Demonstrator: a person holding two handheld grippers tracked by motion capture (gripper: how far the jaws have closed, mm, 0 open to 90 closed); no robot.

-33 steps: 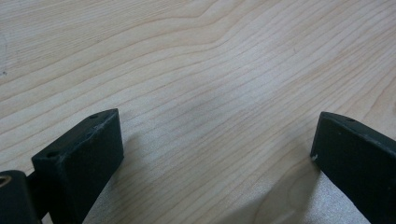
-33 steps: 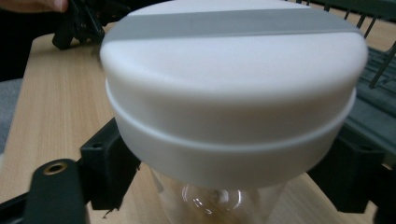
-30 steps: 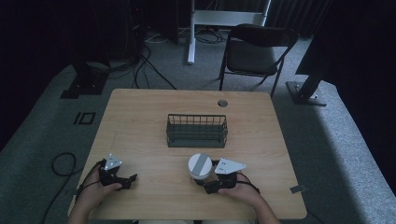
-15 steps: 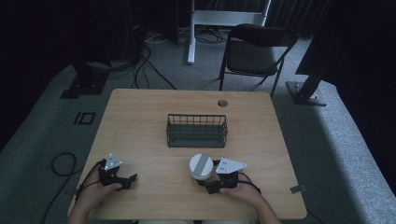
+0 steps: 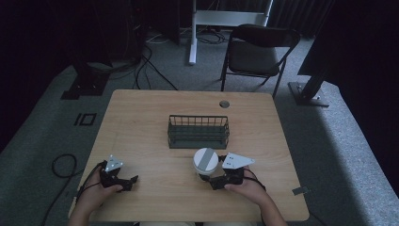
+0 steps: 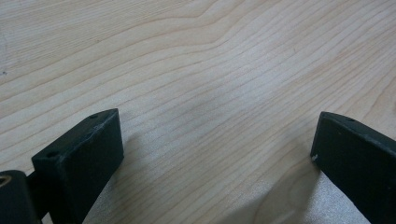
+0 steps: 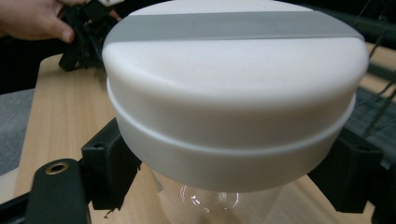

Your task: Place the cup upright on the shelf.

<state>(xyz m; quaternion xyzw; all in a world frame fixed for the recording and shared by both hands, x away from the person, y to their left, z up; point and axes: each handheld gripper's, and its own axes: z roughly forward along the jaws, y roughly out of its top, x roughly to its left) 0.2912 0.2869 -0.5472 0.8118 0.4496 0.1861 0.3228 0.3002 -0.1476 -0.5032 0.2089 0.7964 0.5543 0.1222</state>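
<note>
**Gripping a lidded jar at the near right of the table; left gripper idle**

Holding position at the table's near edge, the right gripper (image 5: 208, 178) has its 2 black jaws closed against a clear jar (image 7: 219, 205) just below its broad white lid (image 7: 233, 88). The right gripper view shows 1 jaw on each side of the jar, tucked under the lid's rim, with the transparent body visible beneath. A grey strip runs straight across the lid top. From the high view the lid (image 5: 205, 160) sits in front of the wire basket (image 5: 198, 132), near it but apart; whether the jar base touches the wood cannot be told. The right hand (image 5: 247, 190) is wrapped around the gripper body, and the grey three-cornered plate lies on top of it.

The left gripper (image 5: 126, 181) rests low at the near left of the table (image 5: 141, 117), held by the left hand (image 5: 96, 193). The left gripper view shows its jaws spread wide apart, with bare wood grain between them and nothing grasped.

The basket is dark, rectangular and upright at the table's centre. A round grommet hole (image 5: 224, 104) sits near the far edge of the tabletop. A black folding chair (image 5: 256, 52) stands on the grey carpet beyond the table, and cables (image 5: 150, 56) trail across the floor at the far left.
</note>
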